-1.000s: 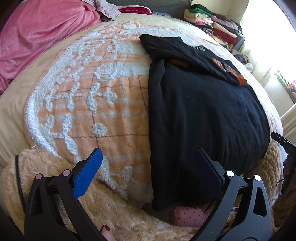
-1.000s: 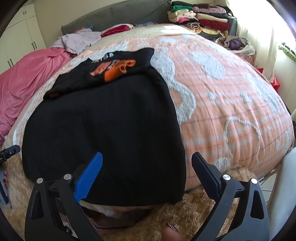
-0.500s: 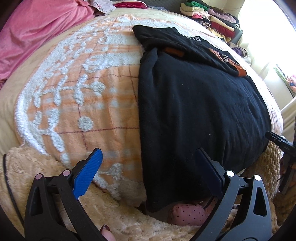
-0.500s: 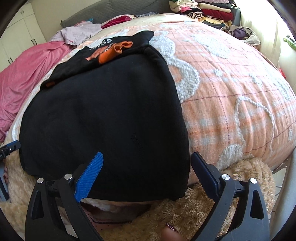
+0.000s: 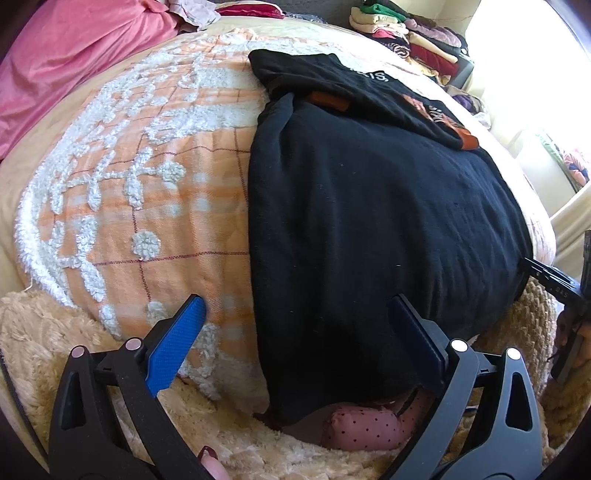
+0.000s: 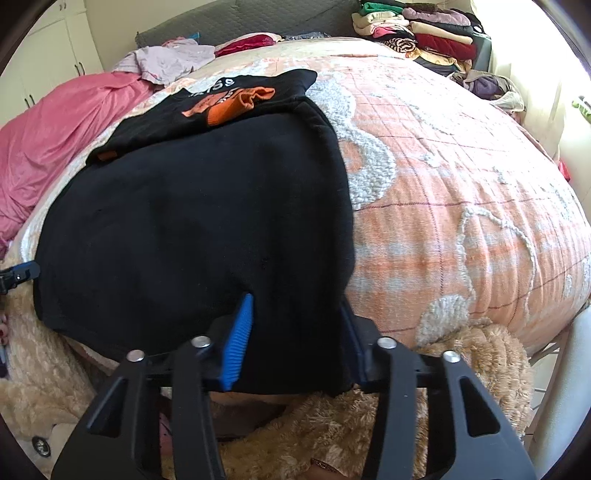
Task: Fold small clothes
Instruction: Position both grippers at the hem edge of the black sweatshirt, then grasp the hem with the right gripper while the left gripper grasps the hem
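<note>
A black shirt with orange print (image 5: 376,221) lies flat on the orange-and-white bedspread (image 5: 147,192), its far part folded over. In the right wrist view the shirt (image 6: 192,221) hangs over the bed's near edge. My left gripper (image 5: 299,321) is open, its jaws wide apart around the shirt's near left corner, not touching. My right gripper (image 6: 295,314) has its jaws partly closed around the shirt's near right corner, with the cloth between the blue pads.
A pink blanket (image 6: 48,136) lies at the left of the bed. Stacks of folded clothes (image 6: 417,29) stand at the far right. A beige fluffy blanket (image 5: 92,369) hangs along the near edge. A pink dotted item (image 5: 362,428) lies under the shirt hem.
My right gripper's jaws have narrowed from wide open onto the shirt's near right corner. My left gripper has stayed open and shifted only slightly.
</note>
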